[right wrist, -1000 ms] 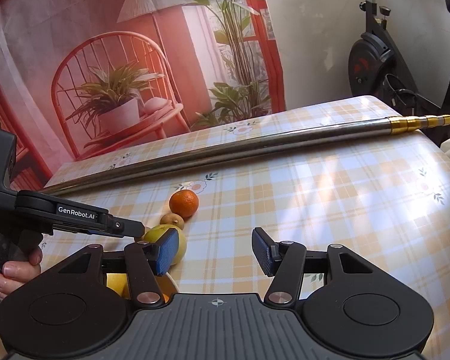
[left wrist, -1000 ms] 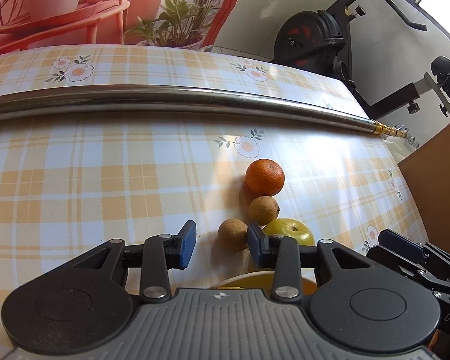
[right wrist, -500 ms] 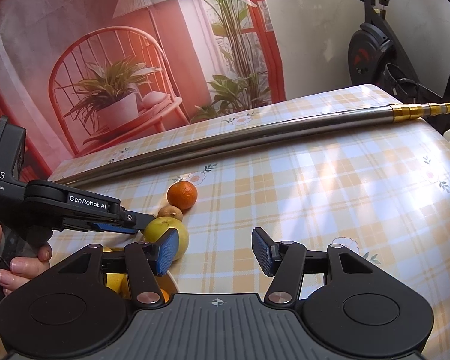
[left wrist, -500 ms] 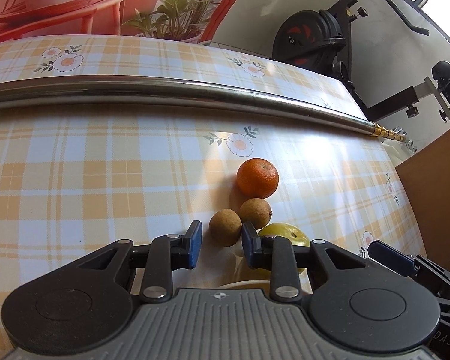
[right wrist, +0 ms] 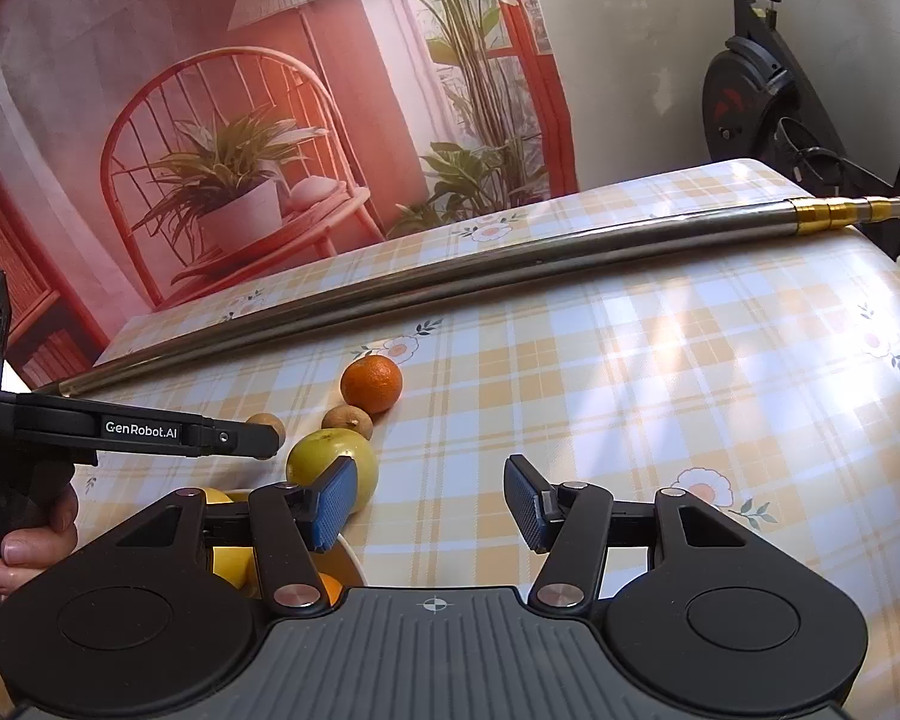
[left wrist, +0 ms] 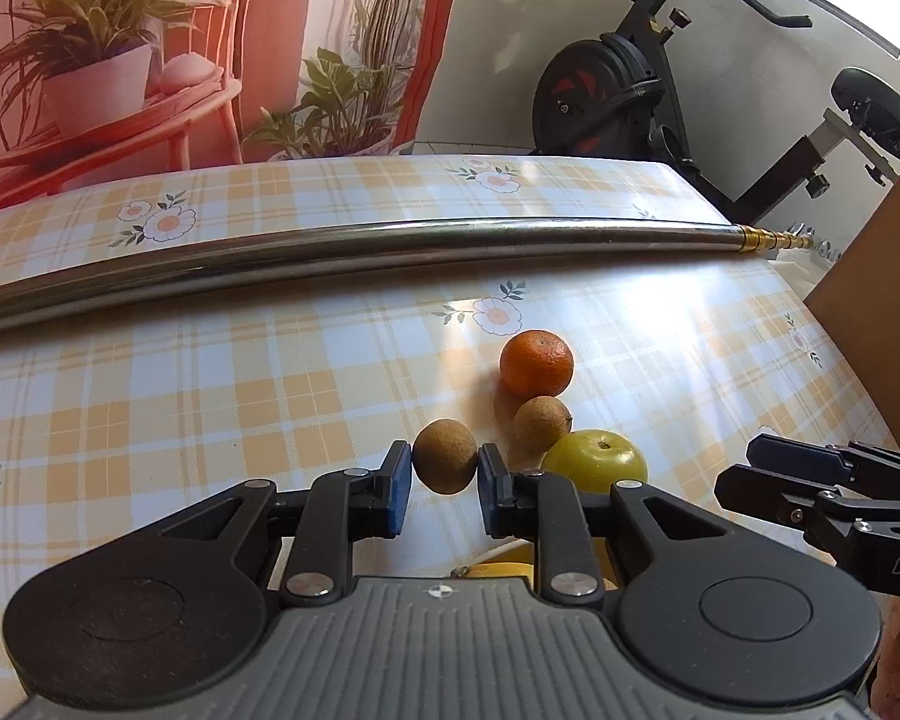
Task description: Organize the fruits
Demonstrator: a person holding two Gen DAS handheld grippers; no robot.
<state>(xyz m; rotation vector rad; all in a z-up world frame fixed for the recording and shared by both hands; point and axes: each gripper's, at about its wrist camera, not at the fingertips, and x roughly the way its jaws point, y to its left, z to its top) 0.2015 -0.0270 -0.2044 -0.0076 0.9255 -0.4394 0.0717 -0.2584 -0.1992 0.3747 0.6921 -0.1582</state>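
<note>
My left gripper (left wrist: 444, 480) is shut on a small brown fruit (left wrist: 444, 455), held just above the checked tablecloth. A second small brown fruit (left wrist: 541, 423), an orange (left wrist: 536, 362) and a yellow-green apple (left wrist: 594, 461) lie close to its right. In the right wrist view the left gripper (right wrist: 264, 437) reaches in from the left with the brown fruit (right wrist: 267, 421) at its tips, beside the apple (right wrist: 330, 462), the other brown fruit (right wrist: 346, 420) and the orange (right wrist: 371, 383). My right gripper (right wrist: 429, 498) is open and empty over the cloth.
A long metal pole (left wrist: 354, 252) lies across the table behind the fruit. A white bowl (right wrist: 348, 558) with yellow and orange fruit sits at the near edge under the grippers. An exercise bike (left wrist: 618, 102) stands past the table's far right. A brown board (left wrist: 882, 324) stands at the right.
My left gripper moved forward around the near brown fruit and closed on it, then lifted it slightly. The right gripper stayed open and barely moved.
</note>
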